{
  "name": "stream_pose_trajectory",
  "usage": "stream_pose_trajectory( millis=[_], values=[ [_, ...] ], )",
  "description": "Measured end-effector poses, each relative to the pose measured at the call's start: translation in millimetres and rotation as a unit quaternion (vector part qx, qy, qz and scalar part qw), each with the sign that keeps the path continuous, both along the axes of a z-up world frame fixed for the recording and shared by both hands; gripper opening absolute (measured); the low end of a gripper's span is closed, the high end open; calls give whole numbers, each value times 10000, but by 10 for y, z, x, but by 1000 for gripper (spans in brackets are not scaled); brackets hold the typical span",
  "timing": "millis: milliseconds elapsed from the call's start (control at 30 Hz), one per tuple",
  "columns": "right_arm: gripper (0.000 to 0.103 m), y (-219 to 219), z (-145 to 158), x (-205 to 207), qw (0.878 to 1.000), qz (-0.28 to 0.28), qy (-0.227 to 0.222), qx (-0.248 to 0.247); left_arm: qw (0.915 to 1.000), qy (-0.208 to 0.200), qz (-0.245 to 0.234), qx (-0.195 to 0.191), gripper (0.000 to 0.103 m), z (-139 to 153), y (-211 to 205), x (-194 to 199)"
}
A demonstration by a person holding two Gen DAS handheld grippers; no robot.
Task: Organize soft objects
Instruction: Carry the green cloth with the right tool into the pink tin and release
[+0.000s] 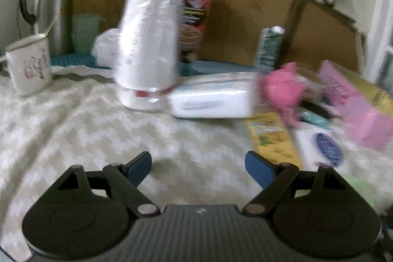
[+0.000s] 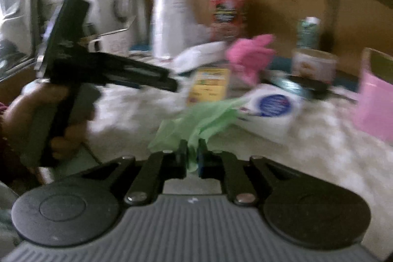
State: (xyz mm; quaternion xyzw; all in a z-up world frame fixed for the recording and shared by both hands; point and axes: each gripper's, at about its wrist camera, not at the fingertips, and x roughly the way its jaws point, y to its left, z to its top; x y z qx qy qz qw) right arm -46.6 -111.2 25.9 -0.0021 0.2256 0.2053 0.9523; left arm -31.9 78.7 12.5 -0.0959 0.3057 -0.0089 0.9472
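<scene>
Two grippers show: the right gripper (image 2: 192,156) is pinched narrow on a thin green plastic bag (image 2: 199,118), its loose part trailing onto the pale checkered surface (image 1: 103,124). Left gripper (image 1: 197,167) spreads wide, holding nothing. Farther off lie a yellow packet (image 1: 271,138), a white pack with a blue oval label (image 2: 271,104), blurred past reading, then a pink soft toy (image 1: 282,90), a white tissue pack (image 1: 213,100) and a wrapped white roll (image 1: 147,41).
</scene>
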Motion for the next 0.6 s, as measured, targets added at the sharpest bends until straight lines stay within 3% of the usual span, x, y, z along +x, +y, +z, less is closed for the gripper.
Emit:
stream_pose_trajectory(
  millis=[67, 133, 200, 267, 333, 433, 600],
  values=[
    [10, -181, -14, -67, 9994, -348, -3, 77, 9979, -117, -597, -227, 85, 96, -204, -97],
    [10, -389, -32, -137, 9972, -717, -1, 233, 9921, -192, -1228, -151, 80, 188, -489, -157],
    [11, -536, -44, -195, 9947, -945, -20, 406, 9819, -77, -1878, -218, 75, 236, -775, -148],
    [10, -668, -55, -250, 9921, -1058, -52, 677, 9686, 298, -2425, -464, 67, 208, -1031, -29],
    [10, -741, -67, -307, 9900, -1105, -113, 876, 9564, 660, -2736, -773, 42, 152, -1212, 116],
    [7, -818, -80, -358, 9882, -1282, -188, 815, 9420, 831, -3050, -1131, 19, 190, -1392, 302],
    [7, -1173, 96, -462, 9789, -1681, -782, 863, 9333, 260, -3414, -1078, 19, 579, -1846, 472]
  ],
)
